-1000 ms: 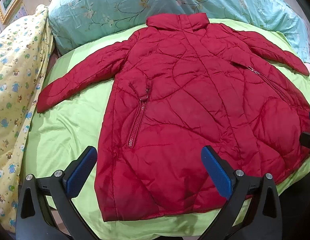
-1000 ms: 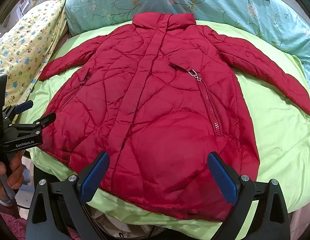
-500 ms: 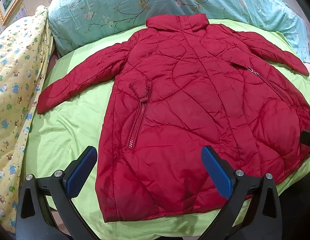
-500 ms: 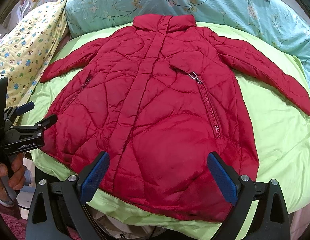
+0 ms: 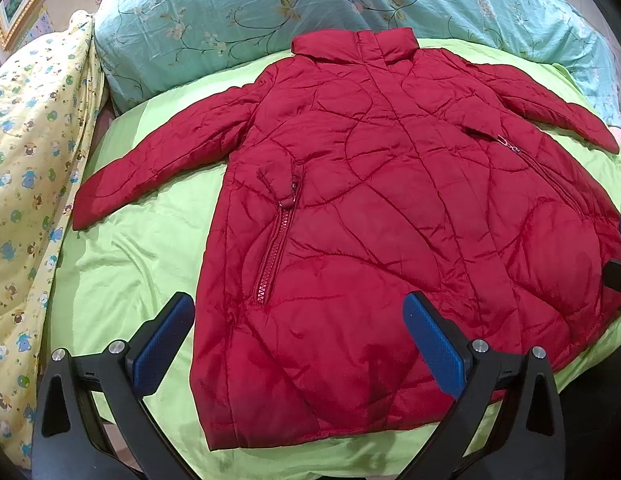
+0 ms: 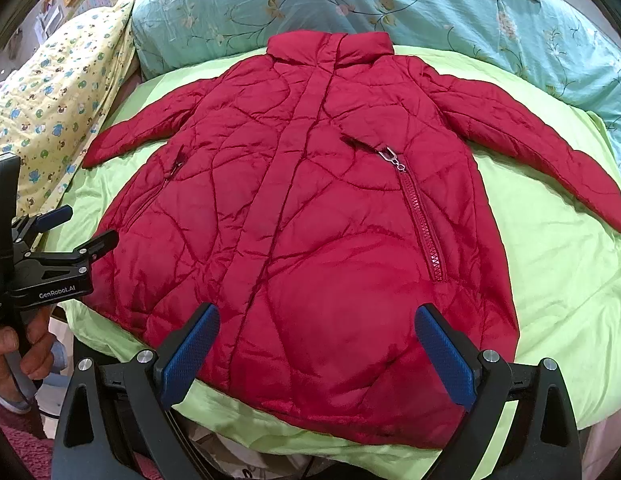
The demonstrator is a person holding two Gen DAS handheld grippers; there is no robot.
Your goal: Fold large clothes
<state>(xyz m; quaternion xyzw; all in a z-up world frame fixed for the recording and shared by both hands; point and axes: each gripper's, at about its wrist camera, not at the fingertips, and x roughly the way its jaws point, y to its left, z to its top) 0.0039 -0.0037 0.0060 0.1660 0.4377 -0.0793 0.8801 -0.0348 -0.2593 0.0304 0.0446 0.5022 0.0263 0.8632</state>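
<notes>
Blue-padded black two-finger left gripper point(image 5: 298, 332) and its twin, the right gripper point(image 6: 316, 340), fill the near edge of their own views, each with jaws spread wide and nothing between the pads. Both hang above the hem of the quilted crimson padded coat point(image 5: 390, 208), apart from the fabric so far as the views show. The coat lies face up and flat on the lime-green bed sheet point(image 5: 122, 272), front placket closed, hem toward the grippers and partly over the near edge of the bed. Two slanted zip pockets sit mid-body, one on each side of the placket. Farther back, both sleeves are spread outward and downward from the shoulders, the left sleeve point(image 5: 158, 168) and the right sleeve point(image 6: 542, 152) each resting on the sheet. At the far end the stand-up collar point(image 6: 330, 48) touches the turquoise floral pillow point(image 6: 450, 4); a yellow cartoon-print quilt point(image 5: 26, 184) lies beside the bed on the left. Judged progress: the coat is laid out, no fold is made; sleeves, sides and length all remain to be folded
</notes>
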